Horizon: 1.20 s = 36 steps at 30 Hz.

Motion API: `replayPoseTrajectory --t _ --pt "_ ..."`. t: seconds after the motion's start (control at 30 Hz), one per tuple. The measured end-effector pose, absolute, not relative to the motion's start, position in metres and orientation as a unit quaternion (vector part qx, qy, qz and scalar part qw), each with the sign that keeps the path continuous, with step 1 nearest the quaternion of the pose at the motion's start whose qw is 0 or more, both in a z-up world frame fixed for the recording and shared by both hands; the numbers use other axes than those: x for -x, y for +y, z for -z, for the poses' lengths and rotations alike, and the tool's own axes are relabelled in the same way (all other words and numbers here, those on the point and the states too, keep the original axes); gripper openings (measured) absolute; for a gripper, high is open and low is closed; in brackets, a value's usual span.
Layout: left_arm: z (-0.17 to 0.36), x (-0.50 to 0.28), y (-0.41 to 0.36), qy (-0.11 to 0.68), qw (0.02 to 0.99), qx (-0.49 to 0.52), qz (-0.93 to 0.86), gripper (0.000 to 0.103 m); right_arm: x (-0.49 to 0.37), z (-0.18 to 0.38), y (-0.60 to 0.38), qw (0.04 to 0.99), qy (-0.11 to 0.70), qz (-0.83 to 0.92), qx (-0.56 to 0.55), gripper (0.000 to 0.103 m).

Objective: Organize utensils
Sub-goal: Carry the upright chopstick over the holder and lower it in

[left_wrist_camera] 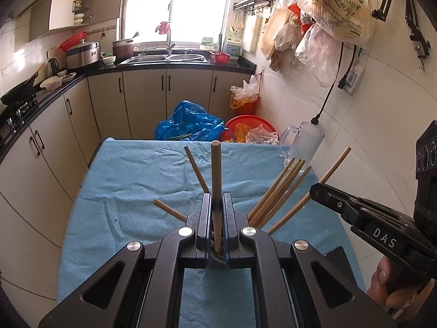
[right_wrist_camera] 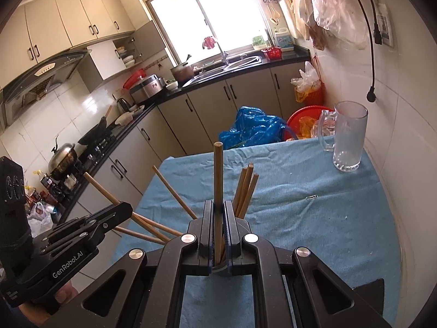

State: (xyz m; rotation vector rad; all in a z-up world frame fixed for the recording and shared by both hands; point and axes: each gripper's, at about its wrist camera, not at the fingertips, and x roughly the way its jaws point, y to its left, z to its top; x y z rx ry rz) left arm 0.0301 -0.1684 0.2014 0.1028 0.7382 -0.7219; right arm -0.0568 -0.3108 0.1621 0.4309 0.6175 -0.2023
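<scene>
Several wooden chopsticks stand fanned out in a holder hidden under the grippers, above a blue cloth-covered table (left_wrist_camera: 131,180). My left gripper (left_wrist_camera: 217,205) is shut on one upright chopstick (left_wrist_camera: 215,175). My right gripper (right_wrist_camera: 218,210) is shut on one upright chopstick (right_wrist_camera: 218,180). Loose chopsticks (left_wrist_camera: 278,191) lean right in the left wrist view; others (right_wrist_camera: 245,188) lean beside my right gripper. The right gripper (left_wrist_camera: 316,190) shows in the left wrist view, and the left gripper (right_wrist_camera: 120,210) in the right wrist view.
A clear glass mug (right_wrist_camera: 348,136) stands at the table's far right corner, also in the left wrist view (left_wrist_camera: 304,142). A paper clip (right_wrist_camera: 311,197) lies on the cloth. Beyond the table are a blue plastic bag (left_wrist_camera: 188,123), red baskets (left_wrist_camera: 251,125) and kitchen cabinets.
</scene>
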Motion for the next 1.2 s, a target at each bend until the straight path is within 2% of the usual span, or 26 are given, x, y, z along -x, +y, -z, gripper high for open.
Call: replayPoseTrajectory --t 1.2 --pt "-0.173 -0.043 -0.165 0.365 0.867 -0.055 0.334 0.007 0.036 -0.134 -0.309 0.916 0.333 0.106 -0.195 0.007"
